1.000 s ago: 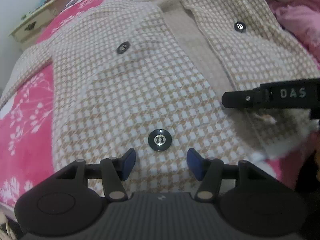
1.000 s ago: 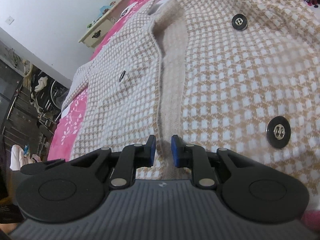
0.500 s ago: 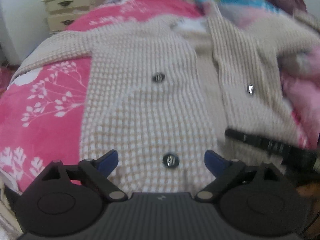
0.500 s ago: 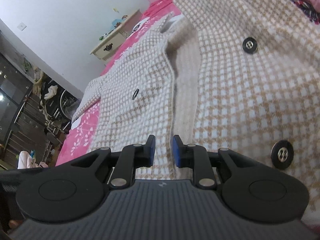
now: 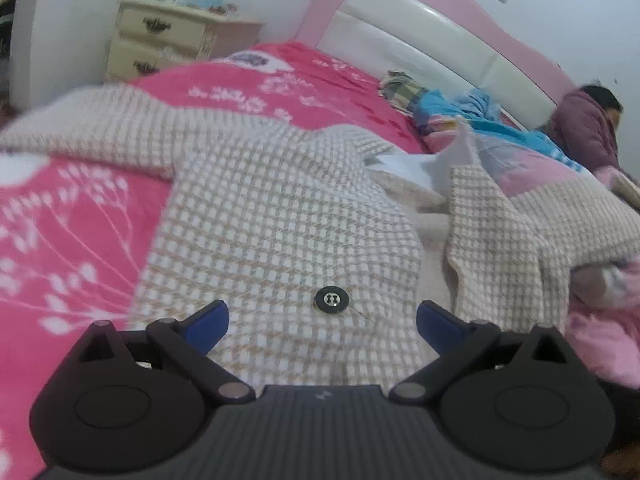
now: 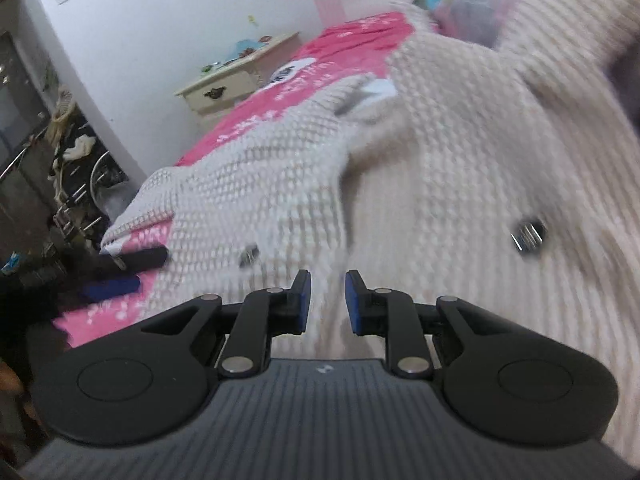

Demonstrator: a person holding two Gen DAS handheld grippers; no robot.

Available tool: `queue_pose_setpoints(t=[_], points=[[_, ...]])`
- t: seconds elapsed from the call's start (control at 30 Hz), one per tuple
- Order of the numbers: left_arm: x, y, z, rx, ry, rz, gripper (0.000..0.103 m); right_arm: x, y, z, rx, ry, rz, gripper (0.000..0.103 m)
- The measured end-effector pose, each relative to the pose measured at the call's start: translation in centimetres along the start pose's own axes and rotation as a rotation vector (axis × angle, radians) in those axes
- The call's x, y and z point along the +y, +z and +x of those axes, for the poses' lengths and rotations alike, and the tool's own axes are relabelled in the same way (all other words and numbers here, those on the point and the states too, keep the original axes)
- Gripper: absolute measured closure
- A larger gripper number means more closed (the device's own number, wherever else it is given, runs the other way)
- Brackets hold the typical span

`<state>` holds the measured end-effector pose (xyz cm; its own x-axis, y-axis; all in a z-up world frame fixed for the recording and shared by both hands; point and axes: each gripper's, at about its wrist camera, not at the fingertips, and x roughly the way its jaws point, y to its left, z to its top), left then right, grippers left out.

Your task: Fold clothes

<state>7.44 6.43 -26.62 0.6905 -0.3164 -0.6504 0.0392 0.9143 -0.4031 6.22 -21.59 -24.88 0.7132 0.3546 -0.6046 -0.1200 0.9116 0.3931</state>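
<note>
Left gripper point(image 5: 322, 326): jaws spread wide, nothing between the pads. A black button point(image 5: 331, 300) sits on the cloth just ahead, between the fingertips.

Right gripper point(image 6: 328, 300): jaws nearly together, a narrow gap showing between the pads. View is smeared; I cannot tell whether any cloth is pinched there, and it looks like none.

The coat point(image 5: 280, 216), checked beige and white, lies front-up and unbuttoned on the pink blanket point(image 5: 68, 240). Its two front panels are parted, plain lining showing between them. One sleeve runs out to the left across the blanket. The right side rides up over a pile of bedding.

Farther back: headboard point(image 5: 420, 36), nightstand point(image 5: 168, 40), a person point(image 5: 588, 128) lying at the far right.

Judgement: folding not yet begun; I am between grips. To do it well, I should take each panel by its edge, not mid-cloth, close the front flat, pull the right side off the bedding, then bring the sleeves in. Thick knit; pinch deep or it slips.
</note>
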Motion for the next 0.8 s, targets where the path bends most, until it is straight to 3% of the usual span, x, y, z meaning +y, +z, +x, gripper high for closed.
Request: queue_pose_setpoints(t=[0.03,0.17,0.33,0.43,0.57,0.63,0.8], points=[[0.2,-0.1,0.8,0.001,-0.003,-0.01,0.004,0.2,1.1,0.9,0.001,0.009,-0.006,0.084],[1.2,-0.8,3.6,0.019,-0.029,-0.054,0.006,0.7,7.3,5.7,0.026,0.069,-0.017,0.083],[2.0,-2.1,4.6,0.006,-0.064,-0.103,0.005,2.3,14.6,12.1,0.061,0.04,-0.088,0.075],[1.9,-2.3,5.0,-0.011,-0.066,-0.088,0.004,2.7,18.0,16.4,0.11,-0.072,-0.193,0.07],[1.8,-2.8,5.4,-0.035,-0.068,-0.06,0.003,3.0,20.4,22.4,0.229,-0.292,-0.505,0.065],[1.7,-2.9,5.7,-0.044,-0.066,-0.047,0.002,2.8,21.4,24.3,0.276,-0.335,-0.585,0.065],[1.2,-3.2,6.0,-0.061,-0.056,-0.011,0.002,0.9,25.8,27.7,0.241,-0.406,-0.58,0.065]])
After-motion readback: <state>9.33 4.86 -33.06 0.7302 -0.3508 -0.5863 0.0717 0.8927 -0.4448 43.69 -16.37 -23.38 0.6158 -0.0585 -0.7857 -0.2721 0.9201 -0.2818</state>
